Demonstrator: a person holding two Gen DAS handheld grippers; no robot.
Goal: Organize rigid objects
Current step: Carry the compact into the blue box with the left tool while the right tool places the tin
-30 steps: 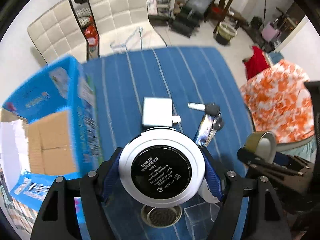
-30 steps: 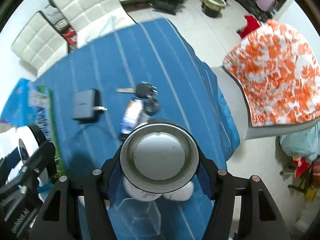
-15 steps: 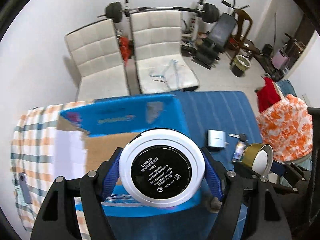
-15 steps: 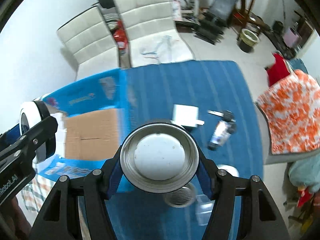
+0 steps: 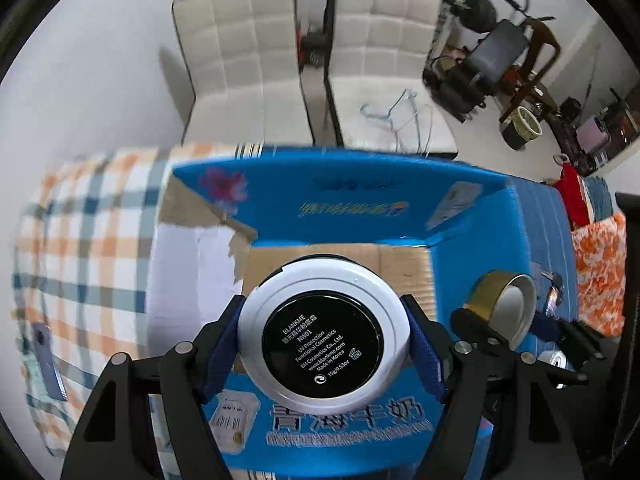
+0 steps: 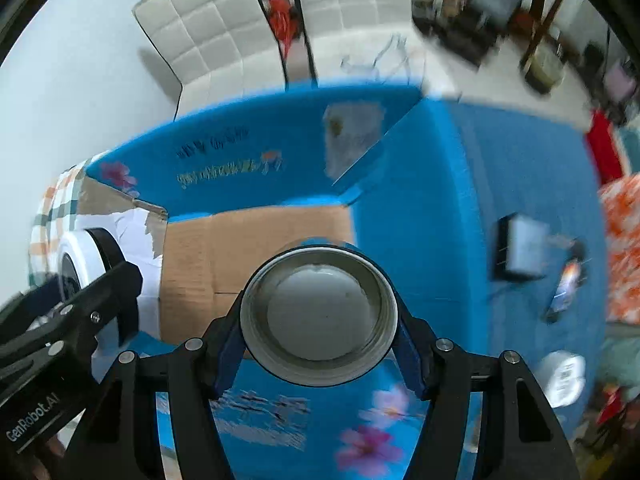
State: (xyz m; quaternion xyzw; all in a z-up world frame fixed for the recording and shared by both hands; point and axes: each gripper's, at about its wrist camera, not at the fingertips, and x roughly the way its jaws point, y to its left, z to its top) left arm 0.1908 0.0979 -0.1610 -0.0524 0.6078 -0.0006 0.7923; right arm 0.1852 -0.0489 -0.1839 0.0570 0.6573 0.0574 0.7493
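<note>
Left tool (image 5: 325,334): clamped on the white cosmetics compact (image 5: 325,334), above the open blue carton (image 5: 360,208).
Right tool (image 6: 319,316): clamped on a round steel tin (image 6: 319,316), also over the carton.
Carton: cardboard floor looks bare.
Left to do: both releases; power adapter (image 6: 520,254) and keys (image 6: 568,284) lie on the blue tabletop (image 6: 460,200).

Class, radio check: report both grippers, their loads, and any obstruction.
Left gripper shut on white compact. Right gripper shut on metal tin. Both above open blue box. Nothing blocking.
</note>
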